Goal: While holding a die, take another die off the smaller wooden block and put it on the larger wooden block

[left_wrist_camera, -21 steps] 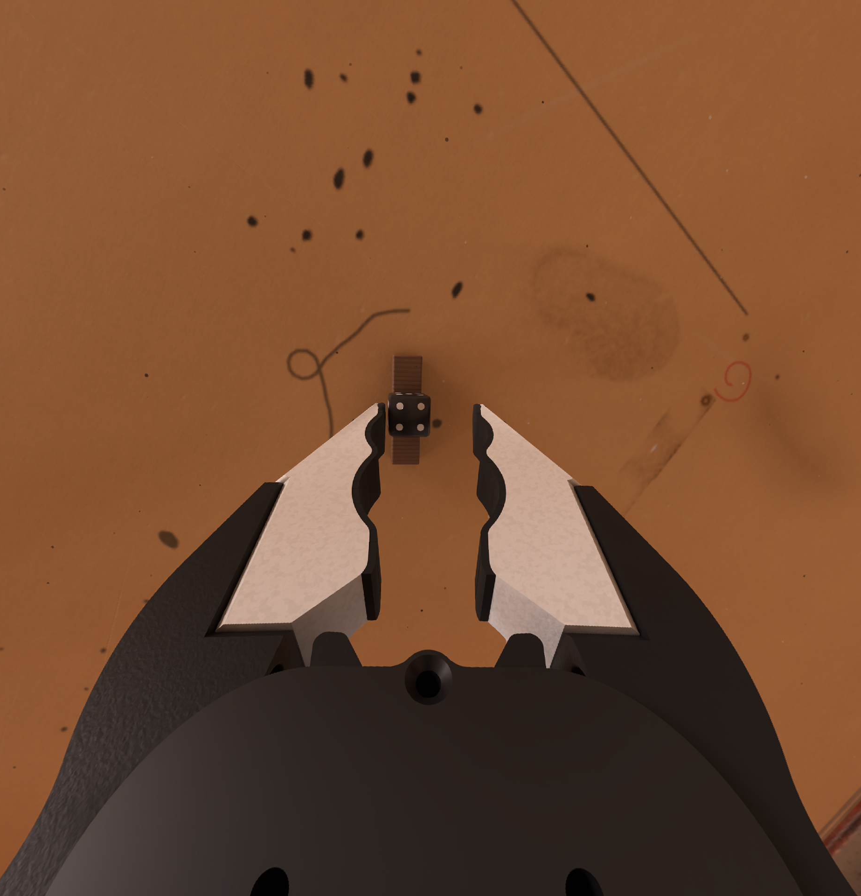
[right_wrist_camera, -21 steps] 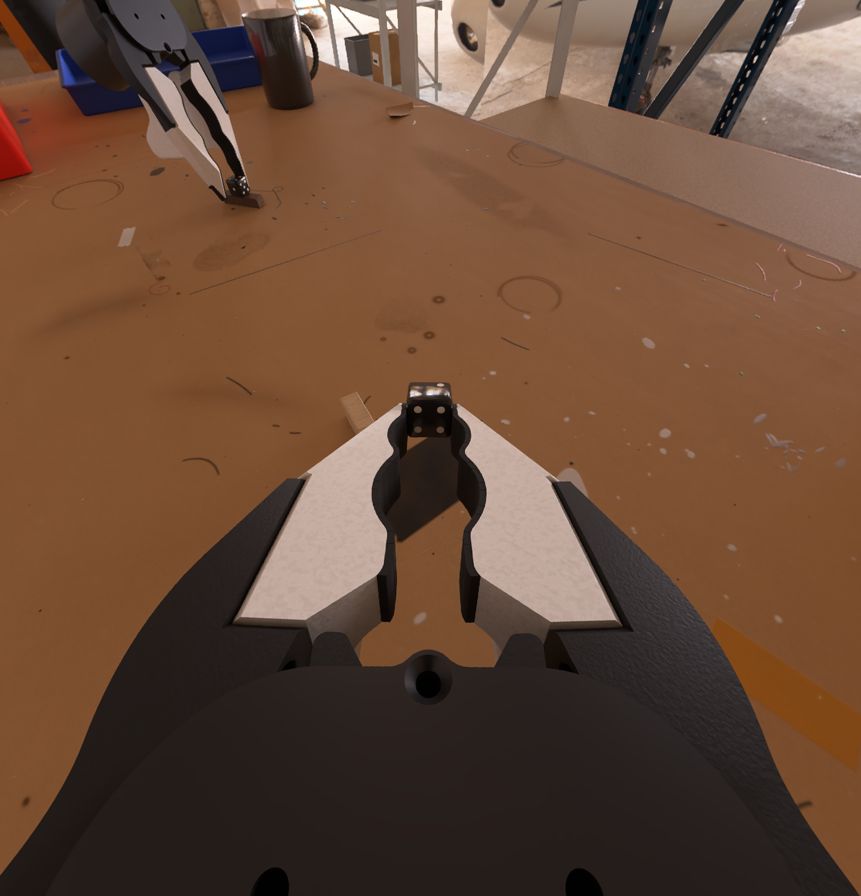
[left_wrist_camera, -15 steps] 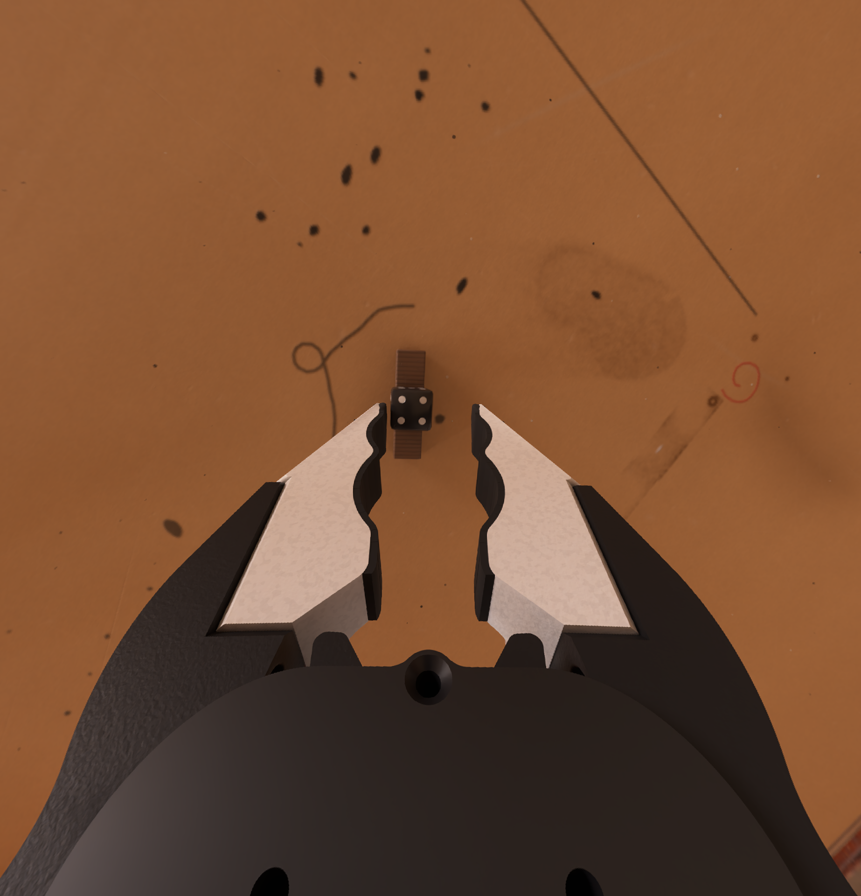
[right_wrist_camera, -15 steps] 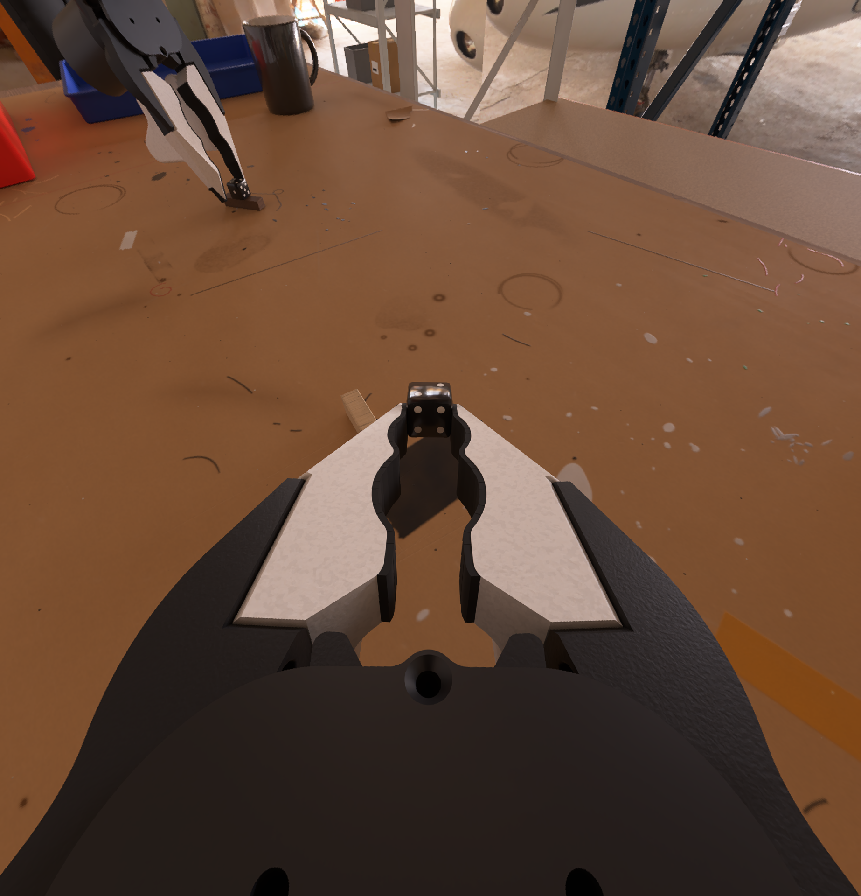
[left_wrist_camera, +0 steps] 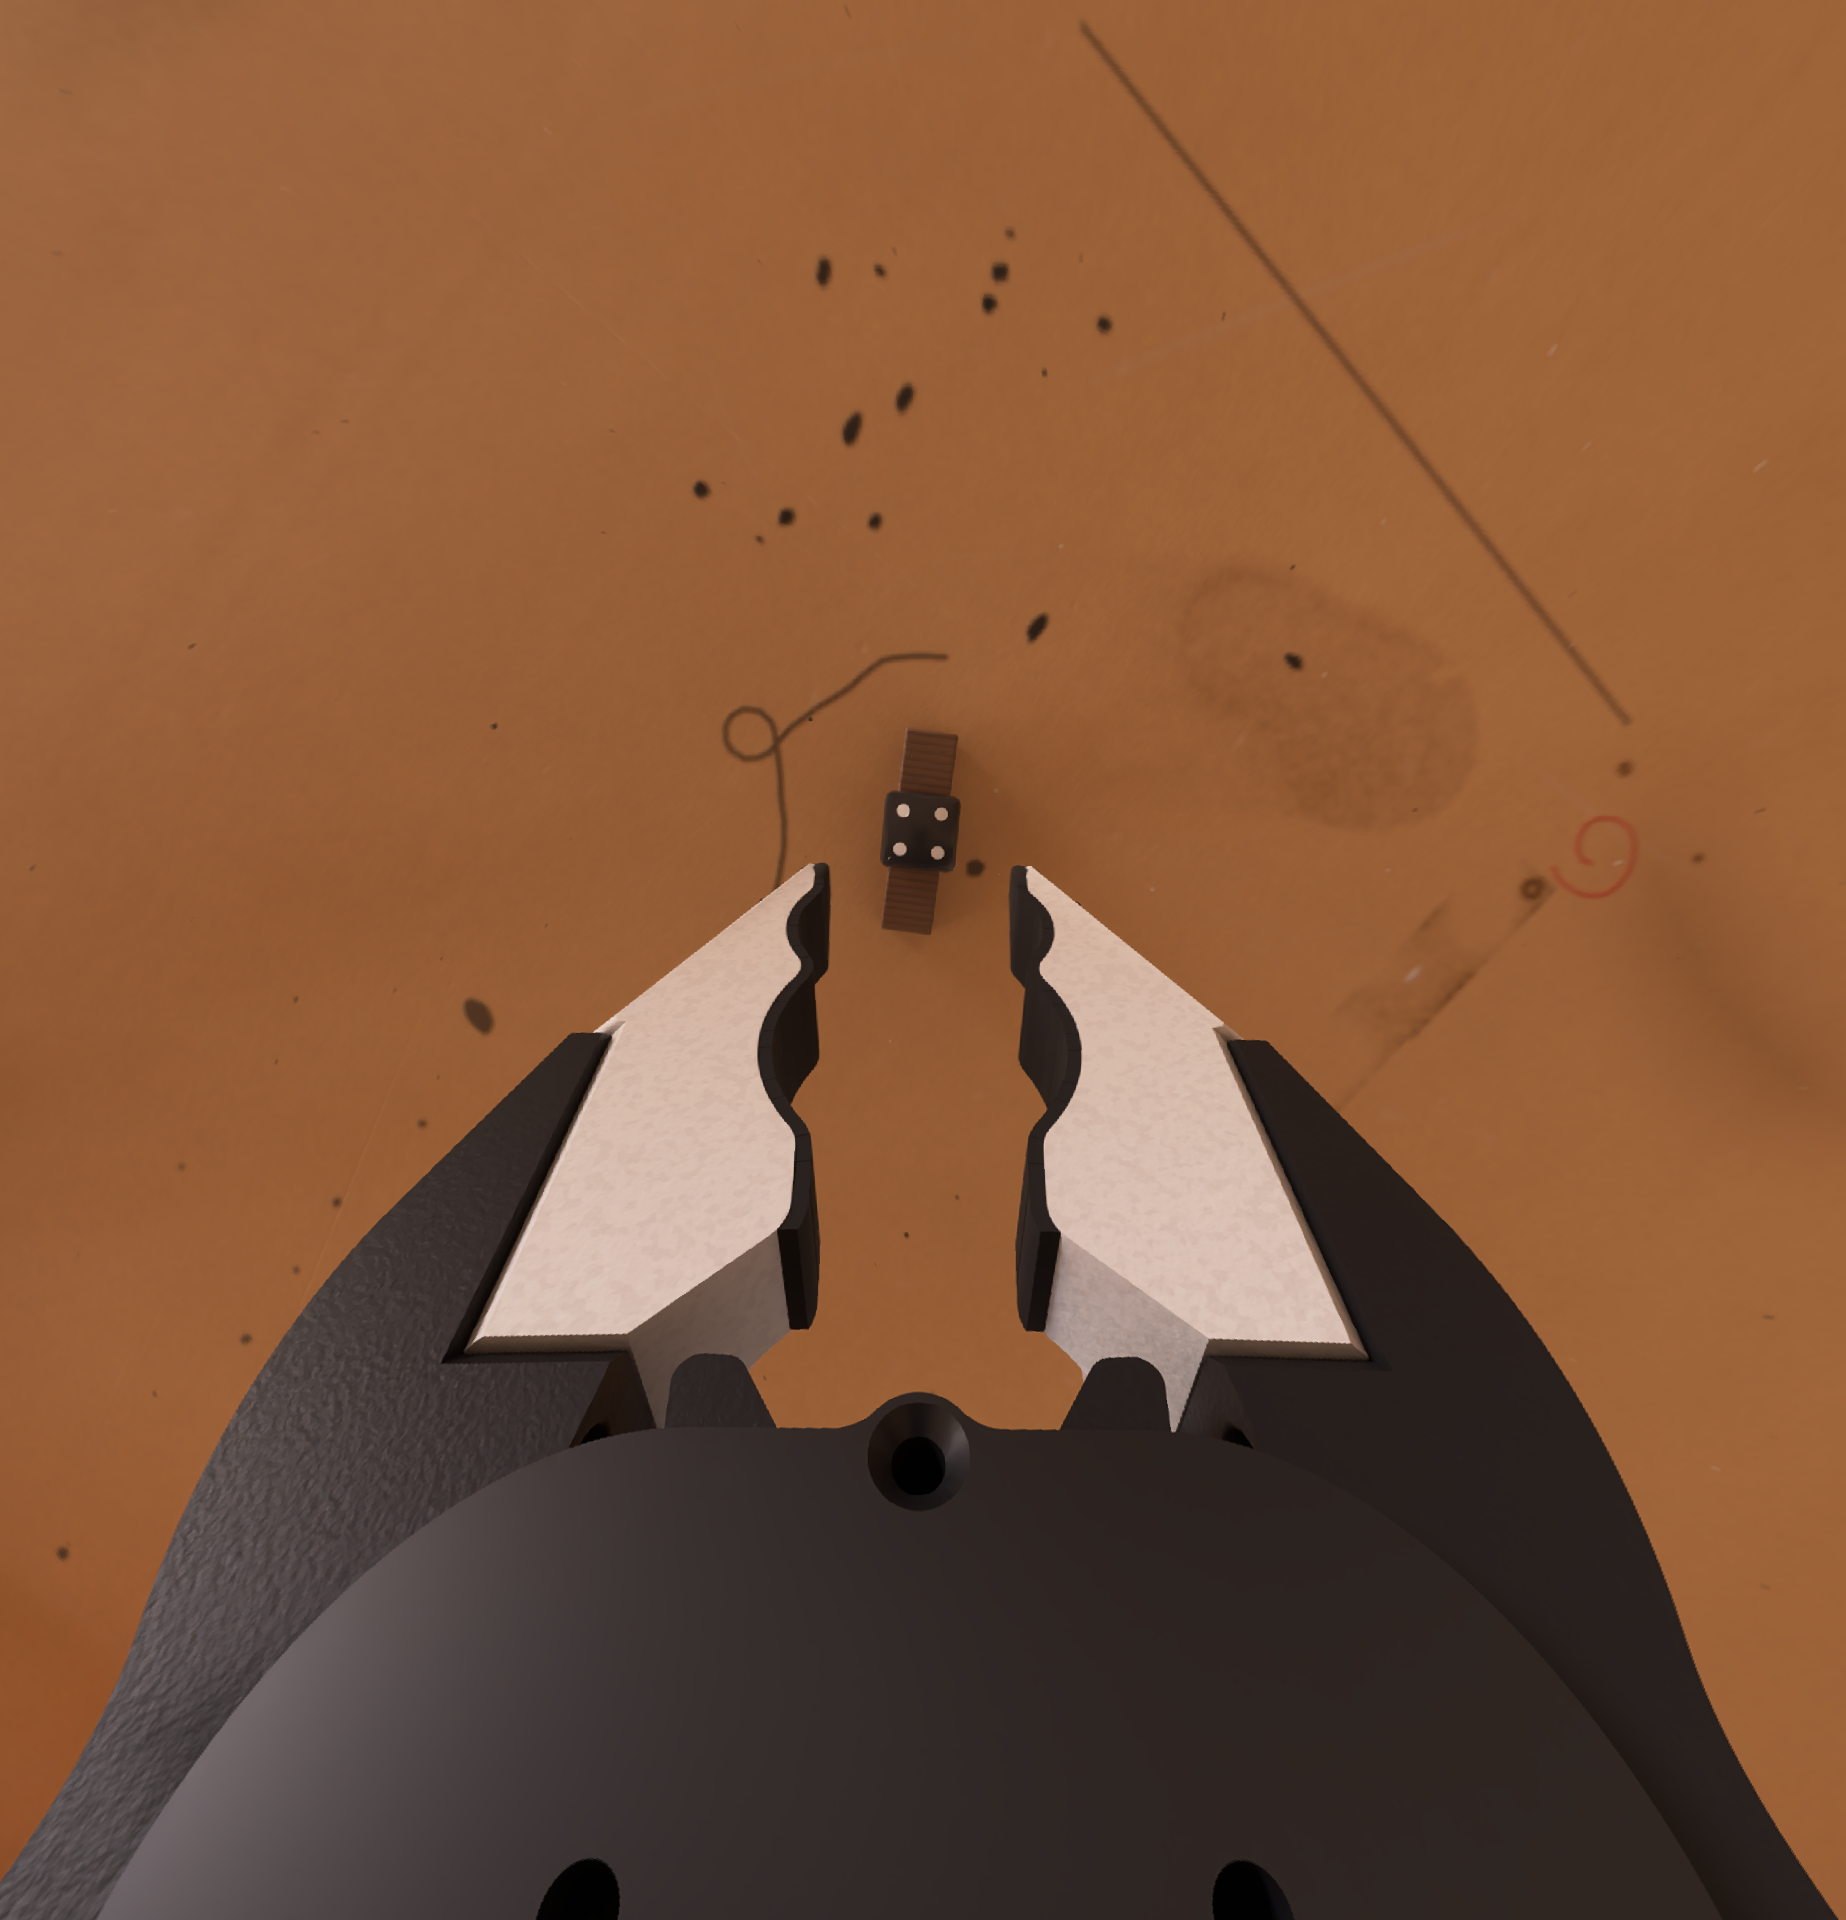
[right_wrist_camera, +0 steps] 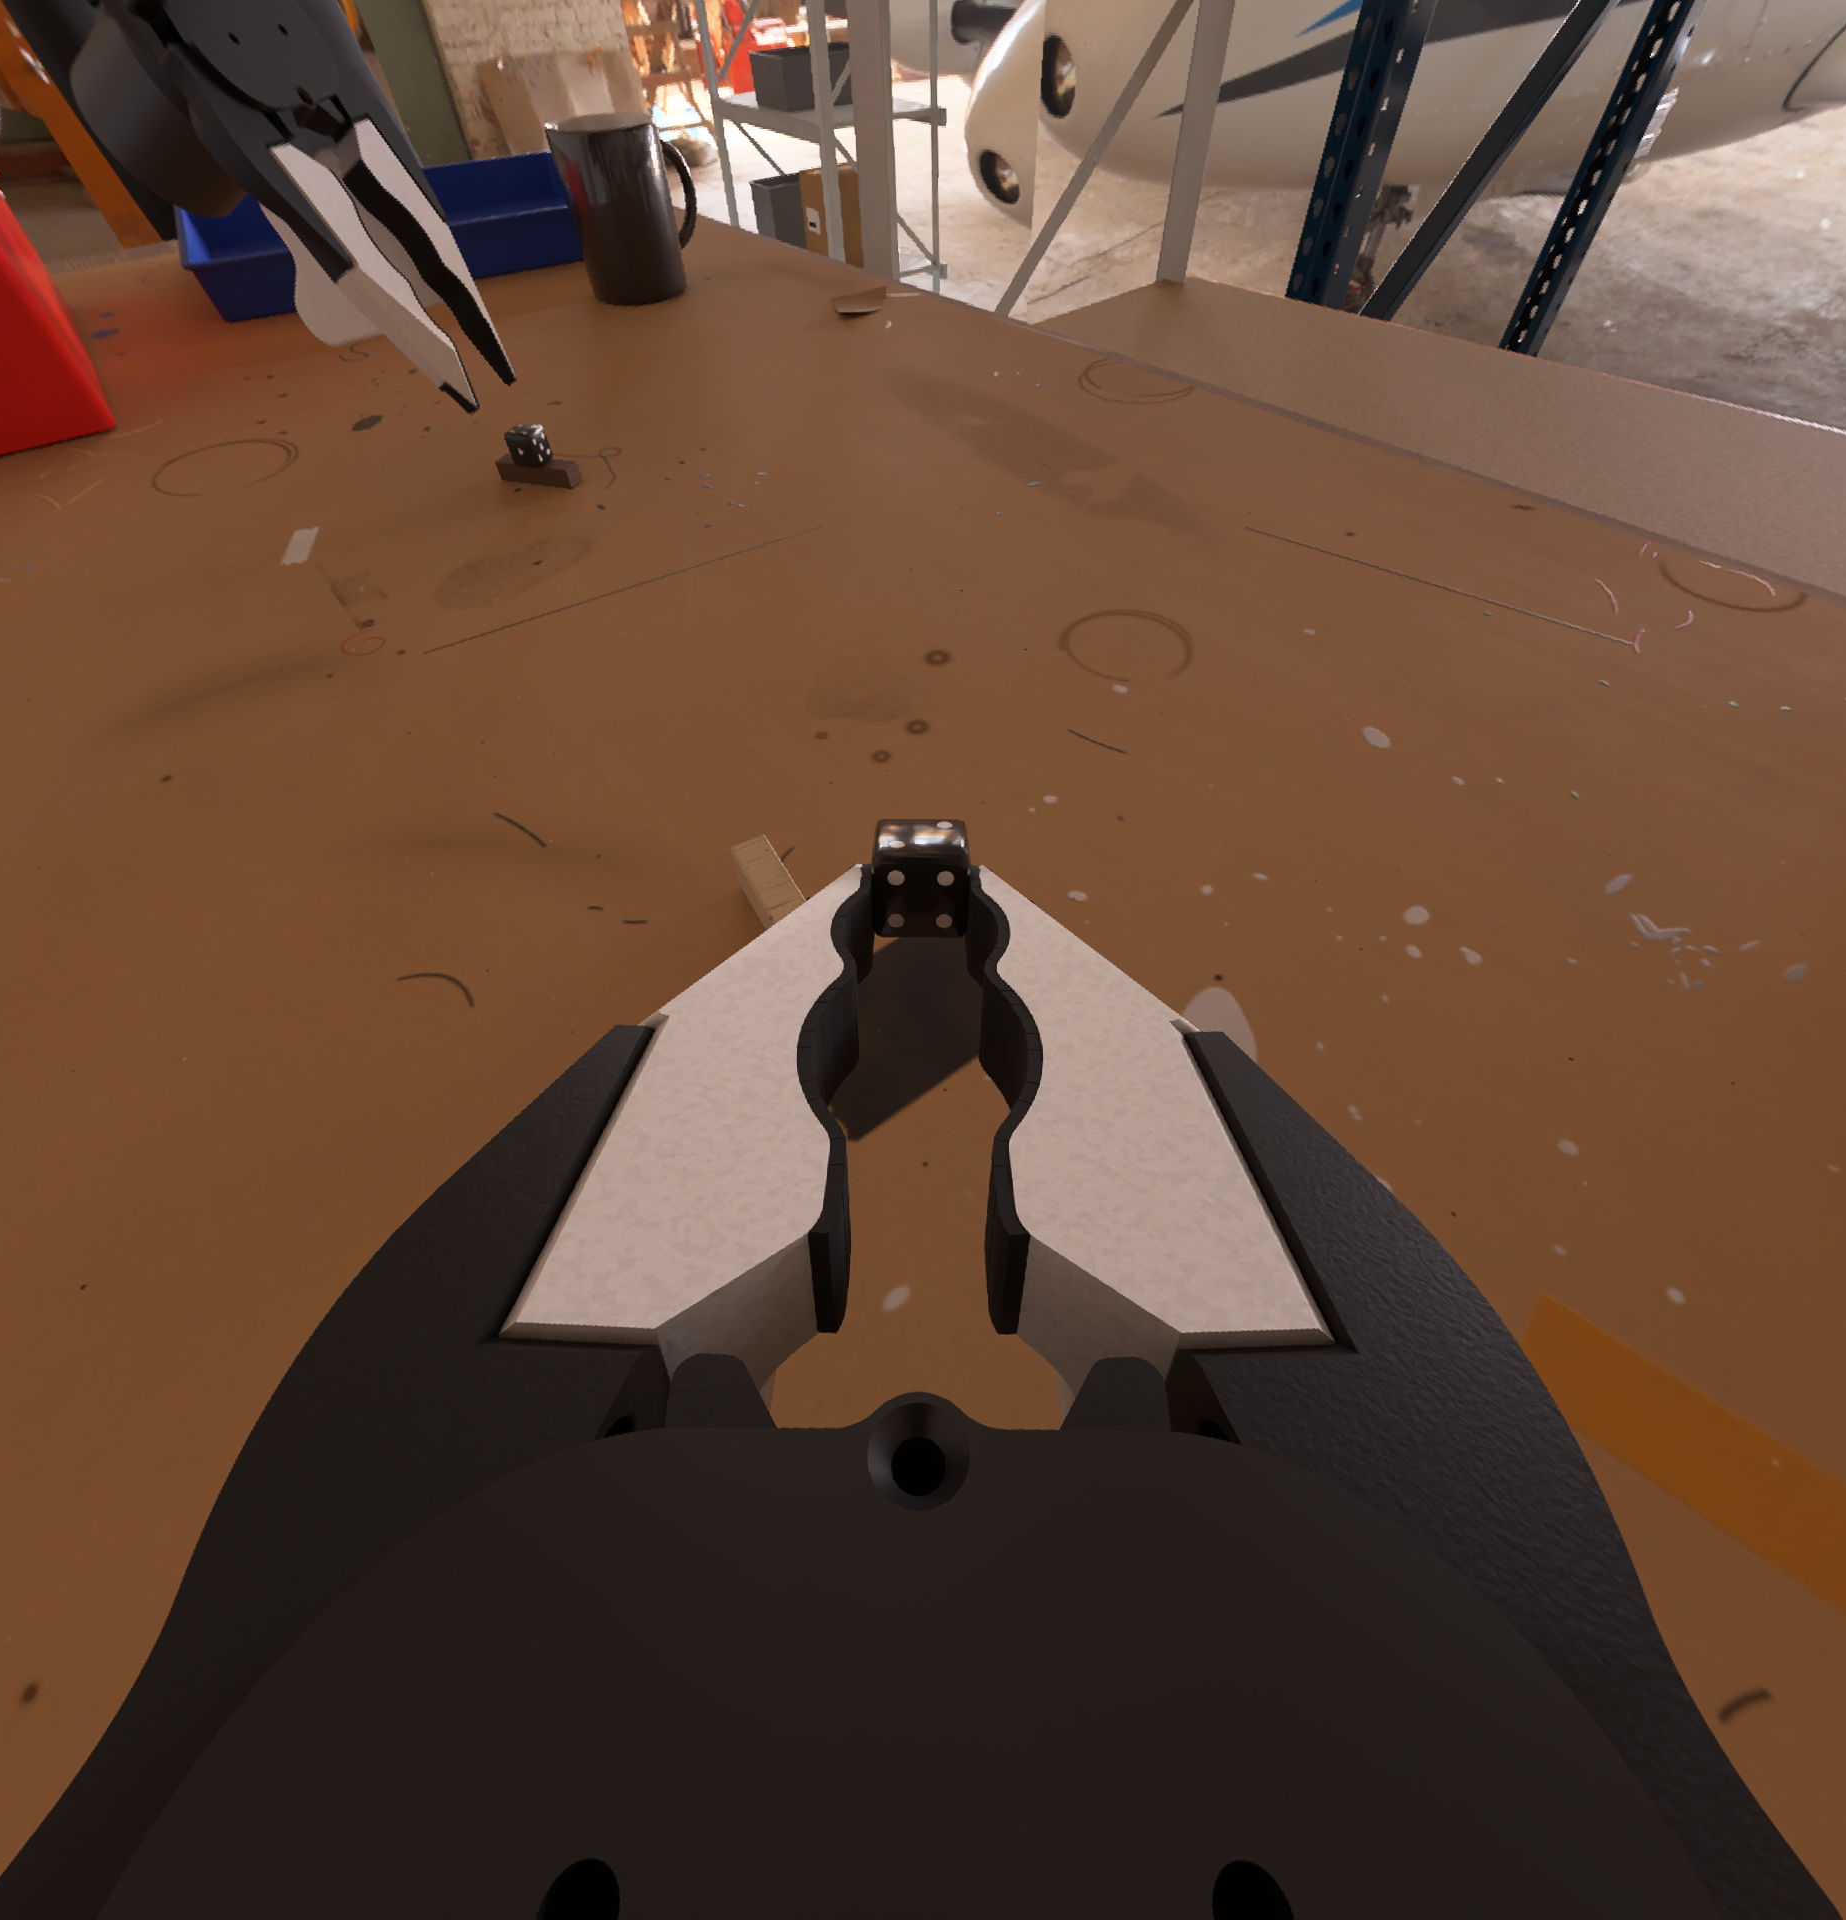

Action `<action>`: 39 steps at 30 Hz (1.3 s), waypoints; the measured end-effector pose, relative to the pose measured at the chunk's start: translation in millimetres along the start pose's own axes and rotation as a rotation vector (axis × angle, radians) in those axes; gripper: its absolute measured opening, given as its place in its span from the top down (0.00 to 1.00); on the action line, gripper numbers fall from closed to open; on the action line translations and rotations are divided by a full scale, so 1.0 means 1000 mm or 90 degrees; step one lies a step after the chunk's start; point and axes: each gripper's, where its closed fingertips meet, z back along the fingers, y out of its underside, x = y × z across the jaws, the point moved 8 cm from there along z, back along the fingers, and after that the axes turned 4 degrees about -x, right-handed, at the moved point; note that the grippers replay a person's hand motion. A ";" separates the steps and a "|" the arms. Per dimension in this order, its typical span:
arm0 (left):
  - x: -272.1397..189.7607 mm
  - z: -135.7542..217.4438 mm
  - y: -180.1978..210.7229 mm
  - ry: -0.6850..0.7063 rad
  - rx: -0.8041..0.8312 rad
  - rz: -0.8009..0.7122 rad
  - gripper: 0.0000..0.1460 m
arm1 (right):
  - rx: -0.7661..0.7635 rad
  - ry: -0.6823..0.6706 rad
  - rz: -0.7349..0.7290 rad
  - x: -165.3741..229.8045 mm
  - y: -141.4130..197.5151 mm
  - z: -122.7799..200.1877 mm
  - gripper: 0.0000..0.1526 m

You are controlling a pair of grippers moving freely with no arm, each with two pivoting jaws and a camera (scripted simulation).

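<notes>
A black die [left_wrist_camera: 920, 831] with white pips sits on a small dark-brown wooden block [left_wrist_camera: 928, 761] on the brown table. My left gripper [left_wrist_camera: 919, 876] is open and empty, above the die and just short of it. The right wrist view shows the left gripper [right_wrist_camera: 479, 393] hanging over this die [right_wrist_camera: 529, 445] and its block [right_wrist_camera: 541, 475], clear of both. My right gripper [right_wrist_camera: 920, 896] is shut on a second black die [right_wrist_camera: 920, 883] and holds it above the table. A light wooden block [right_wrist_camera: 765, 879] lies just left of it, partly hidden by my left finger.
A black mug [right_wrist_camera: 628, 208], a blue bin [right_wrist_camera: 493, 213] and a red object [right_wrist_camera: 15, 332] stand at the far left of the table. The table's far edge [right_wrist_camera: 1418, 416] runs behind on the right, with shelving posts beyond. An orange strip [right_wrist_camera: 1708, 1455] marks the near right.
My left gripper, still open, has lifted up and back from the die on the dark block, which stays in place. The right gripper still holds its die and has barely moved.
</notes>
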 end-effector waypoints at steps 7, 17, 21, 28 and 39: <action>0.001 -0.025 0.000 0.015 0.043 -0.064 0.74 | 0.001 0.014 -0.007 -0.002 0.001 0.007 0.89; 0.004 -0.026 0.000 0.005 0.050 -0.093 0.89 | 0.007 0.023 -0.007 -0.002 0.002 0.005 0.89; 0.005 0.007 -0.012 -0.065 0.011 -0.099 0.89 | 0.003 0.033 0.000 -0.006 0.000 0.009 0.89; -0.070 0.074 -0.100 -0.142 -0.121 -0.238 0.89 | -0.012 0.075 0.008 -0.018 0.000 0.019 0.89; -0.234 -0.089 -0.193 0.251 -0.118 -0.420 0.89 | -0.022 0.109 0.008 -0.018 0.006 0.033 0.89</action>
